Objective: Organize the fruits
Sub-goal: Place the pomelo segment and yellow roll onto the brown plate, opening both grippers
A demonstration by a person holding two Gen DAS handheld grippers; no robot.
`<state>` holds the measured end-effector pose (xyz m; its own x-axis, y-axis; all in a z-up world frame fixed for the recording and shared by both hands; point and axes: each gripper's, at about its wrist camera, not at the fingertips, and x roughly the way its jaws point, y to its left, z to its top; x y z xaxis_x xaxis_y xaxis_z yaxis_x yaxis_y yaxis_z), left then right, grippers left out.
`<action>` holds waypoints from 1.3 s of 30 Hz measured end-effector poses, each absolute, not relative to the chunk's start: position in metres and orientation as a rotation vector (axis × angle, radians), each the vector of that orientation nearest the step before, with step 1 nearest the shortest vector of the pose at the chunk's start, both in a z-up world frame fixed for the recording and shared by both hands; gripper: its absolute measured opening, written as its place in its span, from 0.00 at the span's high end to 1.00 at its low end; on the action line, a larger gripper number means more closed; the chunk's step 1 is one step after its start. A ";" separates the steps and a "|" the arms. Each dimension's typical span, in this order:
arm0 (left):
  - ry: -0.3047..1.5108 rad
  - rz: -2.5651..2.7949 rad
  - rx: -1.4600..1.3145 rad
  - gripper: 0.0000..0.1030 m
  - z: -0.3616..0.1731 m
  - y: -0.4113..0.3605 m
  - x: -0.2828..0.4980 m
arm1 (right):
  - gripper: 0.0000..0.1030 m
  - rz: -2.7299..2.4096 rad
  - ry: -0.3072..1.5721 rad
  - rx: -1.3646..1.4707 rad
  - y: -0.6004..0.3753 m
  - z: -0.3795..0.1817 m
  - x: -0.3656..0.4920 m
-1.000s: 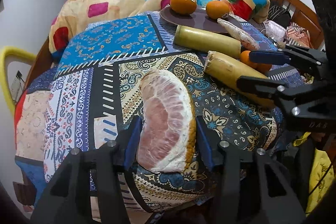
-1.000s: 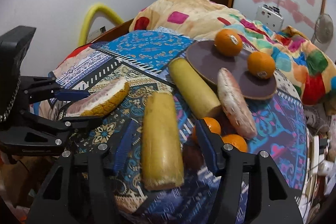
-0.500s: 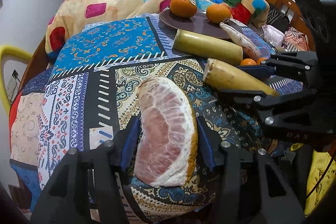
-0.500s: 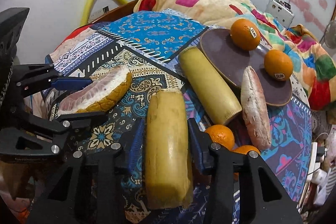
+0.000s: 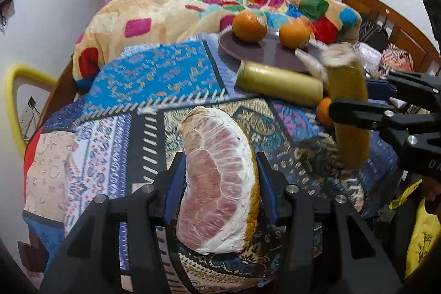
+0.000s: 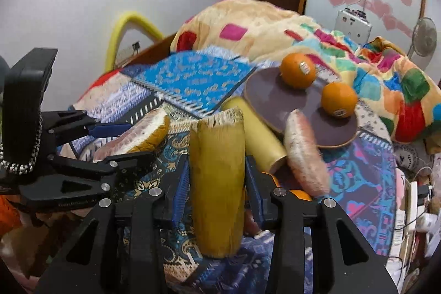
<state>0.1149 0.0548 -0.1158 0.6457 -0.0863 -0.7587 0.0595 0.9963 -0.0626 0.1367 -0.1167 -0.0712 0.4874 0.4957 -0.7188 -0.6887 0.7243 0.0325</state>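
1. Gripping both loads at once, each gripper has something soft between its jaws: the left gripper [image 5: 219,170] is closed on a pomelo wedge [image 5: 219,178], and the right gripper [image 6: 217,183] is closed on a yellow sugarcane piece [image 6: 217,183], which looks raised and tilted up off the patterned bedspread [image 5: 154,79].

2. Squeezing is the first risk. The pomelo wedge is bare pulp on the broad face with rind only along one edge, so a tighter pinch would likely crush or split it; a looser one may let it slide out forward, since most of its bulk sits ahead of the blue pads.

3. Rotation is the risk for the sugarcane piece. It is held near its middle, smooth-skinned and long, so it may pivot between the pads and drop.

4. The likely destination, a brown plate [image 6: 275,90], already carries two oranges [image 6: 297,70]. A second pomelo wedge [image 6: 306,150] leans over its near rim, and a second sugarcane piece [image 6: 259,134] lies just beside it. Coming in low could knock the leaning wedge off or roll an orange onto the quilt [image 6: 248,29].

5. The plate rests on soft bedding, so a heavy placement near its rim may tip it.

6. The two grippers are close together; crossing paths could make them collide. More oranges [image 6: 299,194] sit half hidden under the right gripper and could be nudged.
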 end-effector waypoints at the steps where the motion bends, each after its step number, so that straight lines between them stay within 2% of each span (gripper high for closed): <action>1: 0.856 -0.081 -0.035 0.52 -0.111 0.055 0.114 | 0.66 0.729 0.768 -0.261 -0.121 -0.066 0.137; 18: 0.668 -0.076 -0.027 0.52 -0.034 0.037 0.120 | 0.66 0.607 0.594 -0.208 -0.168 -0.003 0.147; 39: 0.666 -0.098 0.009 0.52 -0.040 0.017 0.198 | 0.66 0.576 0.624 -0.192 -0.175 -0.029 0.218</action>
<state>0.1982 0.0167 -0.0405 0.7818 -0.0879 -0.6173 0.0938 0.9953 -0.0229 0.2180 -0.1747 -0.0288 0.6612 0.4502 -0.6001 -0.5624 0.8269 0.0006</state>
